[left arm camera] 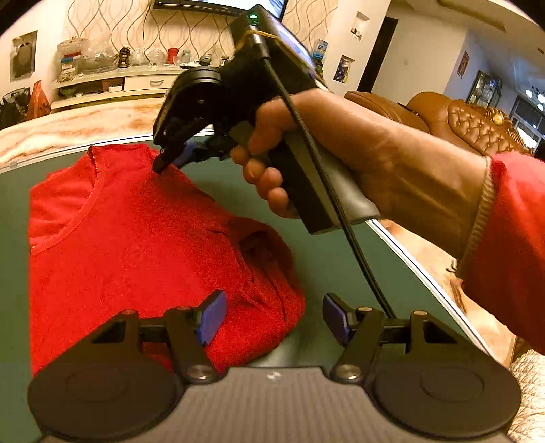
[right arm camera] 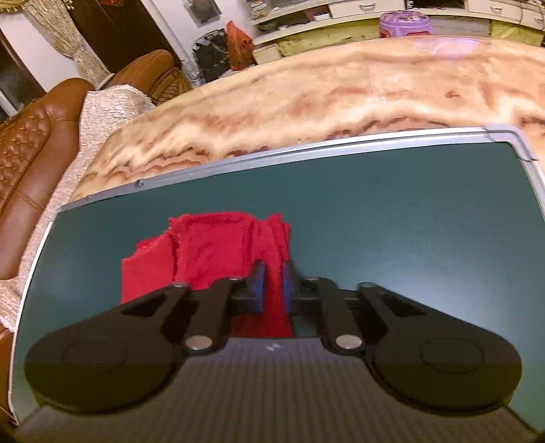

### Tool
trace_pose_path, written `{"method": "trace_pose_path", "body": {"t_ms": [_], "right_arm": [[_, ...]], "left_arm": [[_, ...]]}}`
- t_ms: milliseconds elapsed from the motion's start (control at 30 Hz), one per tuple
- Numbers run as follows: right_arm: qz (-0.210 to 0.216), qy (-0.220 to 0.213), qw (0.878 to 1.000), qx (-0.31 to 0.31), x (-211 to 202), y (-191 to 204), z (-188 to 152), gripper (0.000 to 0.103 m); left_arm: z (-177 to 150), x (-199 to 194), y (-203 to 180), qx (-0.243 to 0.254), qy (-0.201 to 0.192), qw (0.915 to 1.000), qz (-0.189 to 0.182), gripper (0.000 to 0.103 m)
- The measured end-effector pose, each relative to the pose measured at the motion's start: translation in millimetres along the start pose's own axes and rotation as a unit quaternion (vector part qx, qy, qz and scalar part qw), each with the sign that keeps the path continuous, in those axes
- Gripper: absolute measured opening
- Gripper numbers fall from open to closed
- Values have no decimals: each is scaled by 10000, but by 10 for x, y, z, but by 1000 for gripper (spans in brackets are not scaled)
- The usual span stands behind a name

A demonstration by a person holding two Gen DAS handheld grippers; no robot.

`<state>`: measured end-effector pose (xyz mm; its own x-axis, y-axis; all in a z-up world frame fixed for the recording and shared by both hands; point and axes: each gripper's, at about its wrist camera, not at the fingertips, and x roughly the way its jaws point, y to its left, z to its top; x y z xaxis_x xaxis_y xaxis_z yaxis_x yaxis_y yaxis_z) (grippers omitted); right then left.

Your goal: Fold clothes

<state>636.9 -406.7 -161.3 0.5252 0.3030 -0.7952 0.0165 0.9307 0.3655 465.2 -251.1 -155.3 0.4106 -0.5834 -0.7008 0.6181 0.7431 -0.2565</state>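
Note:
A red knit shirt [left arm camera: 136, 238] lies face up on a dark green board [left arm camera: 323, 265], collar at the upper left. My left gripper [left arm camera: 274, 318] stands open over the bunched sleeve at the shirt's right edge, one blue pad [left arm camera: 213, 317] above cloth, the other above bare board. A person's hand [left arm camera: 340, 153] holds my right gripper [left arm camera: 170, 160], whose tips are down on the shoulder beside the collar. In the right wrist view my right gripper [right arm camera: 272, 272] is shut on a raised fold of the red shirt [right arm camera: 204, 245], and cloth fills the narrow gap between its pads.
The green board [right arm camera: 408, 221] has a metal frame and rests on a marble-patterned table [right arm camera: 306, 98]. A brown leather sofa [right arm camera: 30, 153] stands beside the table. A cluttered TV cabinet [left arm camera: 136, 78] and a purple stool [right arm camera: 405, 24] are further off.

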Motion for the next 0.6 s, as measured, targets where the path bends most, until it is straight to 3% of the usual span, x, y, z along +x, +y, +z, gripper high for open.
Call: {"method": "trace_pose_path", "body": {"t_ms": [100, 167, 300, 433, 600], "right_arm": [[72, -223, 9996, -146, -290, 38, -130, 30], [102, -340, 9989, -319, -522, 107, -309, 30], [298, -191, 9980, -515, -822, 242, -736, 30], [-197, 120, 9965, -808, -729, 313, -1010, 29], [-83, -256, 9982, -528, -1024, 391, -1097, 30]], "left_arm": [[-14, -160, 24, -144, -99, 9998, -102, 69], [-51, -321, 48, -254, -203, 9994, -102, 76], [-269, -697, 114, -753, -258, 9968, 23, 77], [-515, -1051, 179, -1504, -115, 9878, 383, 81], [-768, -1450, 212, -2010, 133, 9752, 921, 88]]}}
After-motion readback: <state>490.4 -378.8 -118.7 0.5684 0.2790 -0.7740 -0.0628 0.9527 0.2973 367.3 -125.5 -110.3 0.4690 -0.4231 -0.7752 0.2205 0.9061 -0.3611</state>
